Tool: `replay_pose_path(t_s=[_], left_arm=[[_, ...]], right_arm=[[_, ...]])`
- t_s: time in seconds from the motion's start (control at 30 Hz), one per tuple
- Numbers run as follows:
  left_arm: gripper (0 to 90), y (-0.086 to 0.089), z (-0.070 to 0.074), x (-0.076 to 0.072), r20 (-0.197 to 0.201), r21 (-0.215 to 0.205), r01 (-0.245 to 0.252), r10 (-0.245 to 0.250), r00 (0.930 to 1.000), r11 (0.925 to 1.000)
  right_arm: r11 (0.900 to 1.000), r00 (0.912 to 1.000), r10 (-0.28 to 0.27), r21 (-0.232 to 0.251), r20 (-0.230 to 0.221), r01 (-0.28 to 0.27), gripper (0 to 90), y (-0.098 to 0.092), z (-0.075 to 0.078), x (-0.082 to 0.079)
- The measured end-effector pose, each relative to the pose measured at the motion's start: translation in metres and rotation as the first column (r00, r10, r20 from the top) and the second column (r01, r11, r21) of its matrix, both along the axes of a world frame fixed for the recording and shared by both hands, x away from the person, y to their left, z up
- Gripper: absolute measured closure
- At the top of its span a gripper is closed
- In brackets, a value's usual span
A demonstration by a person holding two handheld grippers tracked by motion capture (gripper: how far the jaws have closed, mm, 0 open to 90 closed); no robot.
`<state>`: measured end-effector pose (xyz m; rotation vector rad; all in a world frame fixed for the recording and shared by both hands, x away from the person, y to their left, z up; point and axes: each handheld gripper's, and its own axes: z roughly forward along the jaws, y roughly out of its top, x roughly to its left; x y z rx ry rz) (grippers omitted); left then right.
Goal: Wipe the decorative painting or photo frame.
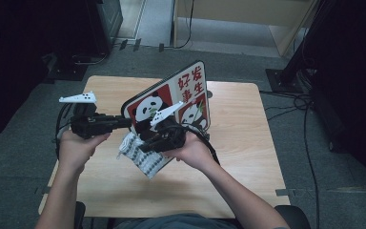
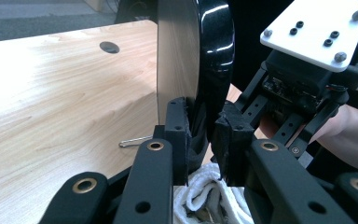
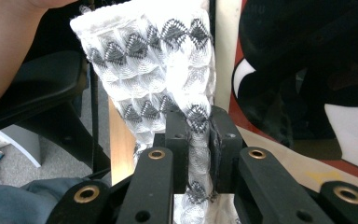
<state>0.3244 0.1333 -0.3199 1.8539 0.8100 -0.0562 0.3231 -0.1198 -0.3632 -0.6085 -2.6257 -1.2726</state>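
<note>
The left gripper (image 2: 204,135) is clamping the edge of the panda tray (image 1: 190,90), which is standing tilted above the table (image 1: 248,138). The tray is hiding much of the right gripper (image 3: 198,130), whose jaws are pinching the patterned cloth (image 1: 140,155) (its lower end is hanging free near the table's front edge).

The panda tray (image 1: 181,93) stands tilted above the table (image 1: 248,143), the patterned cloth (image 1: 143,155) hanging just before it.

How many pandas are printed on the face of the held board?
2. One large panda on the red panel at the left of the panda-print board, one smaller panda at lower right; the hand-held grippers may hide more.
</note>
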Motion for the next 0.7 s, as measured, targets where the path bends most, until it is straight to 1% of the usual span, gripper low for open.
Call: replay_pose_path(t_s=[0.07,0.33,0.4,0.57,0.7], left_arm=[[77.2,0.000,0.000,0.000,0.001,0.000,0.001,-0.001,1.0000,1.0000],[77.2,0.000,0.000,0.000,0.000,0.001,-0.002,0.002,1.0000,1.0000],[77.1,0.000,0.000,0.000,0.000,0.001,0.000,0.000,1.0000,1.0000],[77.0,0.000,0.000,0.000,0.002,0.001,-0.003,0.003,1.0000,1.0000],[77.1,0.000,0.000,-0.001,0.003,0.002,-0.006,0.006,1.0000,1.0000]], right_arm=[[1.000,1.0000,0.003,-0.002,0.006,-0.003,81.4,-0.001,-0.002,0.000],[1.000,0.9999,-0.007,-0.007,-0.014,0.007,81.4,-0.004,-0.010,0.000],[1.000,1.0000,-0.003,-0.006,-0.009,0.003,81.4,-0.004,-0.012,-0.001],[1.000,0.9998,-0.003,-0.011,-0.021,0.003,81.3,-0.005,-0.018,-0.002],[1.000,0.9998,0.001,-0.008,-0.019,-0.001,81.2,-0.006,-0.023,-0.002]])
